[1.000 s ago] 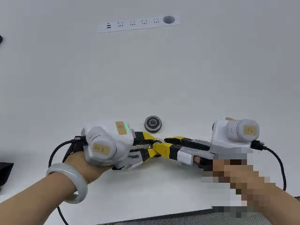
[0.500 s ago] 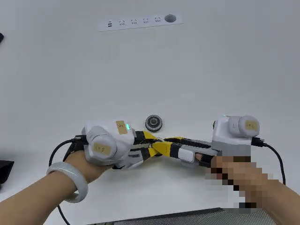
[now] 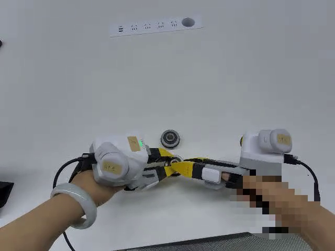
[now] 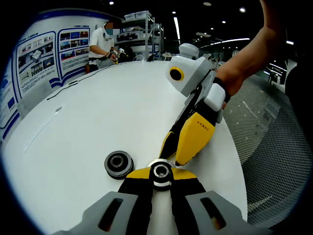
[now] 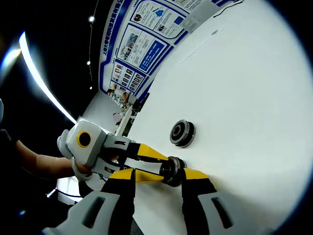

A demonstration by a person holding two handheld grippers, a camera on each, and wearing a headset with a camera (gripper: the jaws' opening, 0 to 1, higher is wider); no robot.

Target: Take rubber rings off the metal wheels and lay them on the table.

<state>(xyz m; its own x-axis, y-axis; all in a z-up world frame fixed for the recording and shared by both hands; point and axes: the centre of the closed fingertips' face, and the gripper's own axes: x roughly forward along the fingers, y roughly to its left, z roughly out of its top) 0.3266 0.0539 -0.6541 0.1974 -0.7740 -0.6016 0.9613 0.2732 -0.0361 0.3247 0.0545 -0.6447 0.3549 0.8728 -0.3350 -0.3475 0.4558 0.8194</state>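
At the near middle of the white counter (image 3: 235, 78), we see the two claws meet tip to tip. The left claw (image 3: 168, 164) is closed on a small metal wheel (image 4: 161, 172), its yellow jaws pressing the wheel from both sides just above the counter. The right claw (image 3: 179, 166) reaches in from the right. Its jaws stand apart on either side of the same wheel, and we cannot tell whether they pinch it. Just beyond the claws, a second wheel (image 3: 170, 138) lies flat on the counter by itself, a black ring (image 4: 108, 165) around its rim. Far off, by the far edge, lies a white power strip (image 3: 152, 25).
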